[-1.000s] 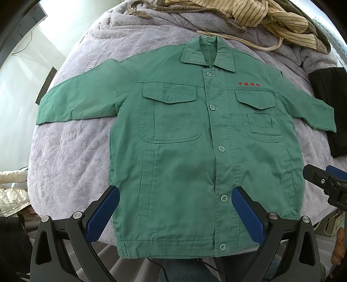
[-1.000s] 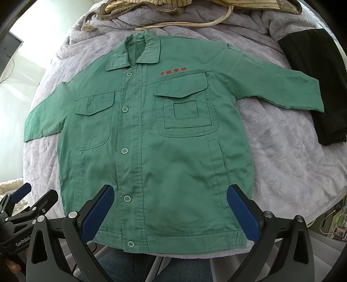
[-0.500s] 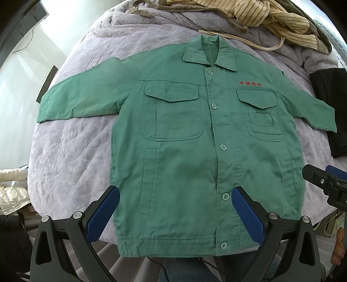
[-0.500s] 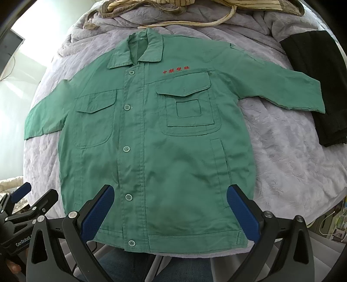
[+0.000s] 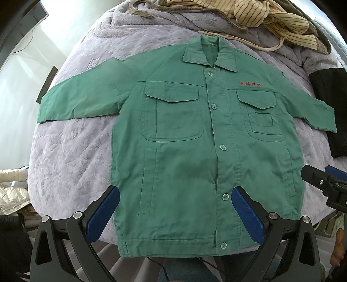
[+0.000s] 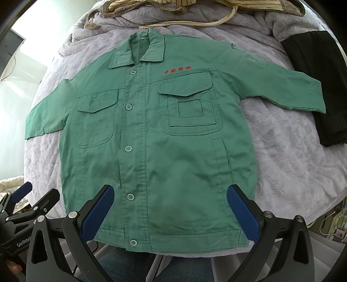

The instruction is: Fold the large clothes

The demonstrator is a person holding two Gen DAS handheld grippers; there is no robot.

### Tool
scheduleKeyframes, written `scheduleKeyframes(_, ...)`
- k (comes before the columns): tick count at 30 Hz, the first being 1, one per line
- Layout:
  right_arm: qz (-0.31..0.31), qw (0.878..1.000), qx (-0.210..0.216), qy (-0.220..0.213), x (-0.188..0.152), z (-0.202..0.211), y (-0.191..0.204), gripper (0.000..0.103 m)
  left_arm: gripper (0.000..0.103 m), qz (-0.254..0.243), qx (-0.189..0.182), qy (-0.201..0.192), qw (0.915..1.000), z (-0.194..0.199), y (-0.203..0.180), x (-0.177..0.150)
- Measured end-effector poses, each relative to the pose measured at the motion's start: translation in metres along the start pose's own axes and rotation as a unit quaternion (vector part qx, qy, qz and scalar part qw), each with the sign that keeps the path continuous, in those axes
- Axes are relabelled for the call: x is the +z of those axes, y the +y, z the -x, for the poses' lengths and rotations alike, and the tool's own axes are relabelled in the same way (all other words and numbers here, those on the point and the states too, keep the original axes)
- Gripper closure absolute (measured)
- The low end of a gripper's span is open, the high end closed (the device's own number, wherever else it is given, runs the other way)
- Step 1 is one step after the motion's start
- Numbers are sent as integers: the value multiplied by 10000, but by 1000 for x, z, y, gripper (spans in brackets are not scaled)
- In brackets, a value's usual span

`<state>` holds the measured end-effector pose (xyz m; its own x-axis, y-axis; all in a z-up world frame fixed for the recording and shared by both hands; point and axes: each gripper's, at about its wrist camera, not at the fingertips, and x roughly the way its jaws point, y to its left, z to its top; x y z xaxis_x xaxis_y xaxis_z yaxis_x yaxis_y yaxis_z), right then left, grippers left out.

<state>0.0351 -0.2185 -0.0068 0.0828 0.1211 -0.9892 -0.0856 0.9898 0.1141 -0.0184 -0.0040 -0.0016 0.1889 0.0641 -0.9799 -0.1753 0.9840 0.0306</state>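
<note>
A green work jacket (image 5: 184,151) lies flat and buttoned, front up, on a lavender quilted bed (image 5: 69,156), collar far, both sleeves spread out. It also shows in the right wrist view (image 6: 173,151). My left gripper (image 5: 175,208) is open and empty, held above the jacket's near hem on its left half. My right gripper (image 6: 170,206) is open and empty above the hem's right half. The right gripper's tip shows at the right edge of the left wrist view (image 5: 325,184); the left gripper shows at lower left in the right wrist view (image 6: 23,208).
A striped beige garment with cords (image 5: 271,17) is heaped at the bed's far end. A folded black garment (image 6: 314,86) lies at the right, under the jacket's right cuff. The bed's near edge (image 5: 104,245) is just below the hem.
Both grippers have drifted slightly forward over the jacket, so it sits a little lower in both views. Both stay open and the jacket has not moved.
</note>
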Motion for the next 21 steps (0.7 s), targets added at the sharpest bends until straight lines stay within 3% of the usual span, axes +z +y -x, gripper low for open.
scheduleKeyframes(21, -55, 9999, 24, 92, 4, -5, 3, 0, 0, 99, -209, 67, 9997, -3, 8, 2)
